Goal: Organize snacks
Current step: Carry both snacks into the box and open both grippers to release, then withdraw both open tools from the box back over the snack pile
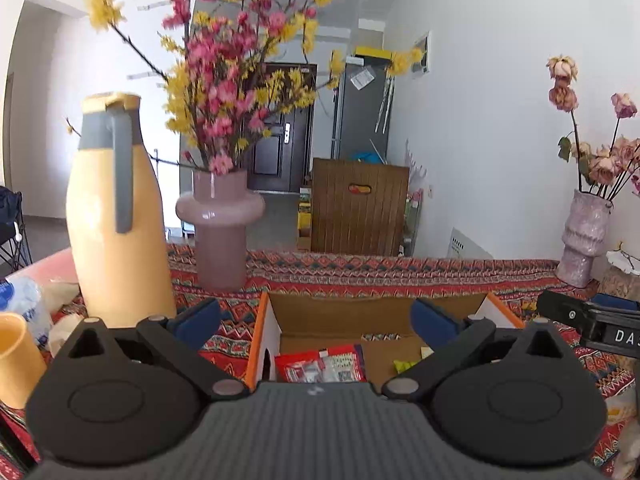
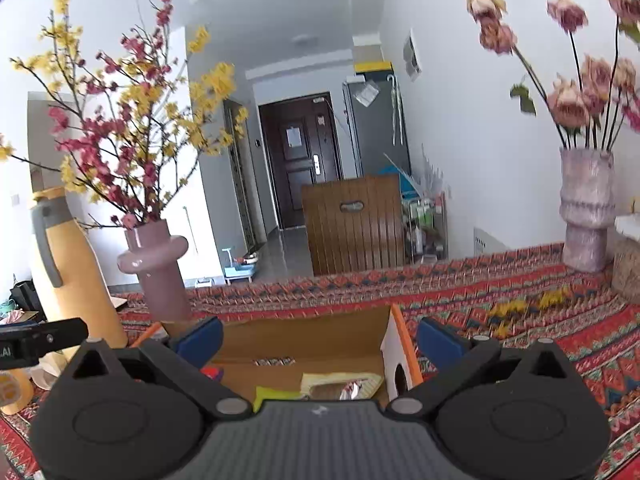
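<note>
Cardboard, orange-edged and open at the top, the box [image 1: 384, 312] sits on the patterned tablecloth [image 1: 440, 276] straight ahead of and below both grippers, and everything turns on that: the snacks lie down inside it, under the fingers, not out on the cloth. The left gripper [image 1: 316, 316] hovers over the box's left half with its blue pads spread wide and nothing between them. Directly beneath it lies a red packet [image 1: 320, 362] flat on the box floor, its longer side running roughly across the gap between the fingers, so the left hand is the nearer one to it. A yellow-green packet [image 1: 404, 366] lies further right in the box, closer to the other tool.

The right gripper [image 2: 320, 338] is likewise spread open and empty, held over the box's right half beside the white side wall with its cut-out. Below it I see the yellow-green packet and a pale wrapper [image 2: 340, 386] with something silvery crumpled on it. Both tools are held level, pointing across the table toward the pink vase [image 1: 220, 224] and the yellow jug [image 1: 116, 216]. My guess is either hand would need to tip downward to reach in.
</note>
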`<move>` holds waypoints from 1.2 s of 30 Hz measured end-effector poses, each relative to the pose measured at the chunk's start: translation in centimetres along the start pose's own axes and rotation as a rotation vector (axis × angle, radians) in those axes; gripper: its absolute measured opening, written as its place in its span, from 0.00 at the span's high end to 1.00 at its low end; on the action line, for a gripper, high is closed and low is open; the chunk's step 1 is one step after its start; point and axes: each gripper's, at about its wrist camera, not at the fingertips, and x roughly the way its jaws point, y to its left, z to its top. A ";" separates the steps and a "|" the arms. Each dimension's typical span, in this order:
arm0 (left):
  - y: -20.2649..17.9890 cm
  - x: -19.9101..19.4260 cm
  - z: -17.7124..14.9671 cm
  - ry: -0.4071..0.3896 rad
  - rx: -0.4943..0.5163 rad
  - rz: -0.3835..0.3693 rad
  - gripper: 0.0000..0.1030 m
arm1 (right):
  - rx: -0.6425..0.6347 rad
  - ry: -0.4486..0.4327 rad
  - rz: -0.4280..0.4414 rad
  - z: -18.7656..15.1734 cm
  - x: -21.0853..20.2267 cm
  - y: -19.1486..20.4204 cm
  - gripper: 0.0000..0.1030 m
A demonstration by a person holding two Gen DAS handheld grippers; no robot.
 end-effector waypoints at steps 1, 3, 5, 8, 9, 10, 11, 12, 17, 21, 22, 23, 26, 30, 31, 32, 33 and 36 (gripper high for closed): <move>0.0 -0.4 0.1 -0.005 0.001 0.002 0.00 | -0.008 -0.006 0.001 0.3 -0.4 0.2 0.00; 0.0 -1.1 0.3 -0.009 -0.001 0.003 0.00 | -0.023 -0.018 0.004 0.7 -1.4 0.5 0.00; 0.1 -1.7 0.4 -0.009 0.000 0.005 0.00 | -0.029 -0.028 0.009 1.0 -2.4 0.6 0.00; 0.1 -2.8 0.2 -0.008 0.003 0.005 0.00 | -0.029 -0.035 0.019 1.1 -3.9 0.6 0.00; 0.1 -3.2 0.1 -0.006 0.004 0.005 0.00 | -0.030 -0.035 0.023 0.9 -4.3 0.6 0.00; 0.1 -3.6 -0.1 -0.005 0.006 0.003 0.00 | -0.030 -0.034 0.025 0.8 -4.7 0.6 0.00; 0.1 -4.0 -0.2 -0.004 0.007 0.000 0.00 | -0.032 -0.031 0.027 0.7 -5.1 0.7 0.00; 0.1 -4.5 -0.4 -0.003 0.007 -0.002 0.00 | -0.033 -0.027 0.030 0.5 -5.6 0.7 0.00; 0.1 -6.9 -1.6 0.002 0.011 -0.027 0.00 | -0.042 -0.006 0.043 -0.8 -7.8 0.7 0.00; 0.1 -8.5 -2.9 0.017 0.021 -0.043 0.00 | -0.052 0.010 0.046 -2.2 -9.7 0.9 0.00; 0.1 -8.8 -3.3 0.024 0.024 -0.045 0.00 | -0.051 0.014 0.045 -2.5 -10.2 0.8 0.00; 0.2 -9.2 -3.8 0.031 0.021 -0.046 0.00 | -0.051 0.019 0.045 -2.9 -10.6 0.8 0.00; 0.6 -10.0 -5.2 0.058 -0.002 -0.059 0.00 | -0.051 0.040 0.040 -4.2 -11.8 0.7 0.00; 0.9 -11.1 -7.1 0.082 -0.001 -0.053 0.00 | -0.042 0.074 0.035 -6.2 -13.1 0.5 0.00; 1.1 -11.3 -7.5 0.088 -0.002 -0.051 0.00 | -0.036 0.084 0.035 -6.7 -13.4 0.4 0.00; 1.3 -11.7 -8.1 0.093 -0.004 -0.050 0.00 | -0.031 0.092 0.035 -7.2 -13.7 0.2 0.00; 1.5 -12.0 -8.6 0.098 -0.008 -0.051 0.00 | -0.025 0.102 0.035 -7.8 -14.1 0.1 0.00; 2.2 -12.9 -10.2 0.113 -0.017 -0.048 0.00 | 0.002 0.124 0.034 -9.5 -15.2 -0.5 0.00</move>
